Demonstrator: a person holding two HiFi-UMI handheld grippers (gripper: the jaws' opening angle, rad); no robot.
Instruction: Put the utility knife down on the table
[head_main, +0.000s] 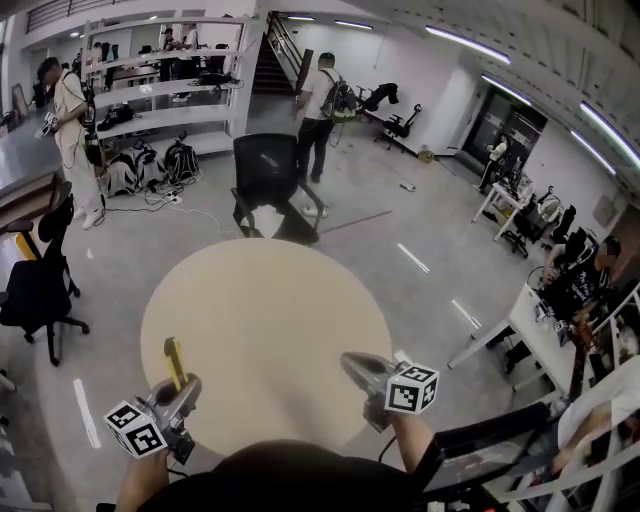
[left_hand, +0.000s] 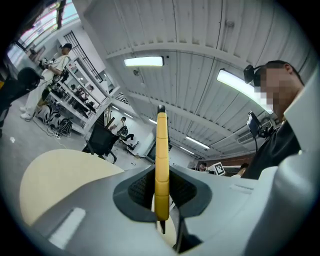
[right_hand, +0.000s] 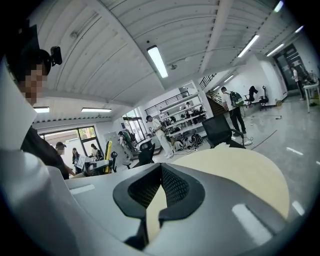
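Left gripper (head_main: 182, 388): fingers clamped on upright yellow utility knife (head_main: 175, 360). Right gripper (head_main: 356, 366): fingers together, empty, over round counter (head_main: 270, 300).

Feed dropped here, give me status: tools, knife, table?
Left tool shut on utility knife, at table near edge. Right tool shut, empty. Nothing in the way.

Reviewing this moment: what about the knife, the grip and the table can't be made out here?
- Whether the utility knife has its blade out: too small in the head view. In the left gripper view its lower end drops behind the body of the left gripper, which is clamped on it.
- Near edge of the table: in the head view, covered by the person's own body.
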